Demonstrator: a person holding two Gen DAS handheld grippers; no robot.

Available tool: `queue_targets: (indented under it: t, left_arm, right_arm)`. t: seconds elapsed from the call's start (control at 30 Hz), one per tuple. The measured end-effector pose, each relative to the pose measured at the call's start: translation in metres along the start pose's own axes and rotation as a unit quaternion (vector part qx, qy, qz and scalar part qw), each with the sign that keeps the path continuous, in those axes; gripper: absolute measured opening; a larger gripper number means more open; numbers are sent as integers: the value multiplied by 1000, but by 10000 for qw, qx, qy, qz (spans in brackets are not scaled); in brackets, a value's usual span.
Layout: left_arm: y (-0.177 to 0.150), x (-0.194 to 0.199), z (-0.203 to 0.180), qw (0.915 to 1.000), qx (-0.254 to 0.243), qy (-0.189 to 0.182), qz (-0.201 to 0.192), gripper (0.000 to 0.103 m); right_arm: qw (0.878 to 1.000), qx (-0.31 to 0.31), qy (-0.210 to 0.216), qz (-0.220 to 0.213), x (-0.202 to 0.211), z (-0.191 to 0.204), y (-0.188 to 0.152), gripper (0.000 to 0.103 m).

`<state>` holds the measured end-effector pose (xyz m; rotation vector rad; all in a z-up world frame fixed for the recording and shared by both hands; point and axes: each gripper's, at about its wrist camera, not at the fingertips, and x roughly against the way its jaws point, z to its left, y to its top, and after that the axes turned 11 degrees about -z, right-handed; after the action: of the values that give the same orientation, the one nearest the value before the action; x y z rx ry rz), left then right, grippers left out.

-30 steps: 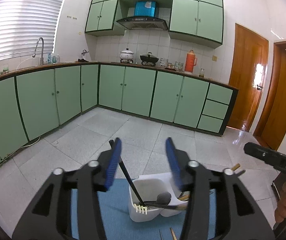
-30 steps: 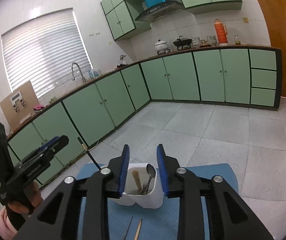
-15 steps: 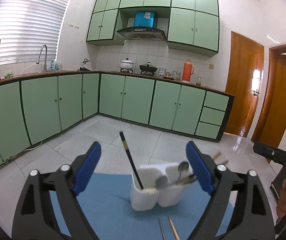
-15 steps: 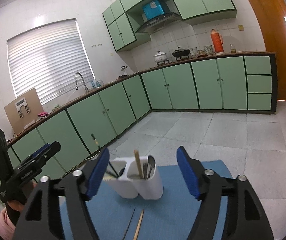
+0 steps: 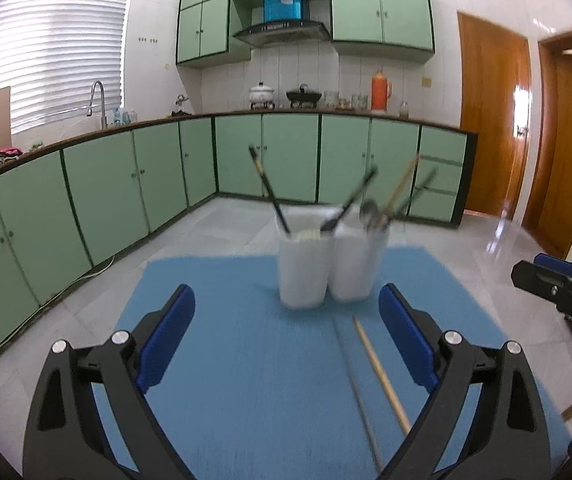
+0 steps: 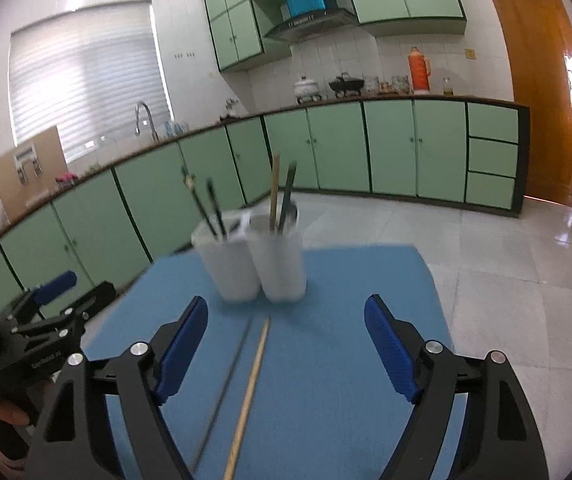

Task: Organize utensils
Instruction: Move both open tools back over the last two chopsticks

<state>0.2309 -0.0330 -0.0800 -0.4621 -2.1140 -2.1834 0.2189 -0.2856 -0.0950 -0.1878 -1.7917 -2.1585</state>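
A white two-compartment utensil holder (image 5: 328,264) stands at the far end of a blue mat (image 5: 245,360); it also shows in the right wrist view (image 6: 257,264). It holds dark chopsticks, spoons and a wooden stick. A wooden chopstick (image 5: 382,372) and a thin metal one (image 5: 360,400) lie on the mat in front of it, also seen in the right wrist view as the wooden chopstick (image 6: 247,396) and the metal one (image 6: 221,388). My left gripper (image 5: 286,344) is open and empty, back from the holder. My right gripper (image 6: 286,348) is open and empty above the chopsticks.
The blue mat (image 6: 346,360) covers a table in a kitchen with green cabinets (image 5: 125,184) and a tiled floor (image 6: 506,248). The right gripper shows at the right edge of the left wrist view (image 5: 558,288); the left gripper shows at the left edge of the right wrist view (image 6: 45,312).
Both grippers have opened wide and pulled back and down from the holder. The two chopsticks on the mat have come fully into view.
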Motion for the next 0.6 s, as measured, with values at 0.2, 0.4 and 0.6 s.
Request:
queue_targets:
  t: [0.2,0.4,0.6]
  left_arm:
    - [-39,17,-3,9987,142,-62,491,90]
    - [-70,30,-3,9960,94,-54,882,90]
    - [-94,35,5,9926,152,47,1207,90]
  right_arm:
    - [9991,104,-225,357,15,19,-49,72]
    - [9965,83,-175,817,25,31,-90,62]
    - [9932,18,-148,1151,25,34,-115,48]
